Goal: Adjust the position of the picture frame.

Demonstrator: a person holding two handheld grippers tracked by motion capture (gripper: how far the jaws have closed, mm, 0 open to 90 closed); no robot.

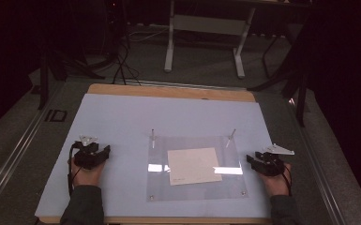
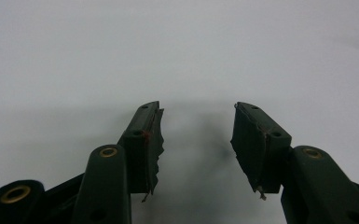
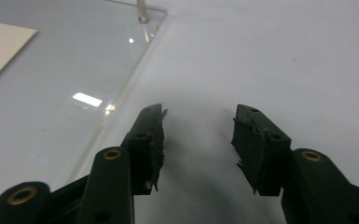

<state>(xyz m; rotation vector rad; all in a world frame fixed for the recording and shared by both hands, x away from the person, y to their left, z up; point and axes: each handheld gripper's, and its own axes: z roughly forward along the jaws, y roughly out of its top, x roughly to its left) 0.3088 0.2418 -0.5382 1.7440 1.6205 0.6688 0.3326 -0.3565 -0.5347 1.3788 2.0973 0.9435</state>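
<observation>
Item one, nearest: we list two dark sleeves entering at the near edge, each hand holding a black two-jaw claw. The left claw rests on the pale blue sheet covering the surface, well apart from everything else; in its own view its jaws stand wide apart with nothing but bare sheet between them. The right claw rests just beside the right edge of the clear, square acrylic plate; its jaws also stand wide apart and hold nothing.

Item two, middle: we note the acrylic plate lying flat between the two claws, with small metal fasteners at its near corners. On it lies a cream, rectangular paper sheet, slightly skewed, untouched by either claw.

Item three, farther: we record two thin, upright metal pins at the plate's far corners.

Item four, beyond: the surface's wooden far edge, then a white metal frame on the grey floor.
</observation>
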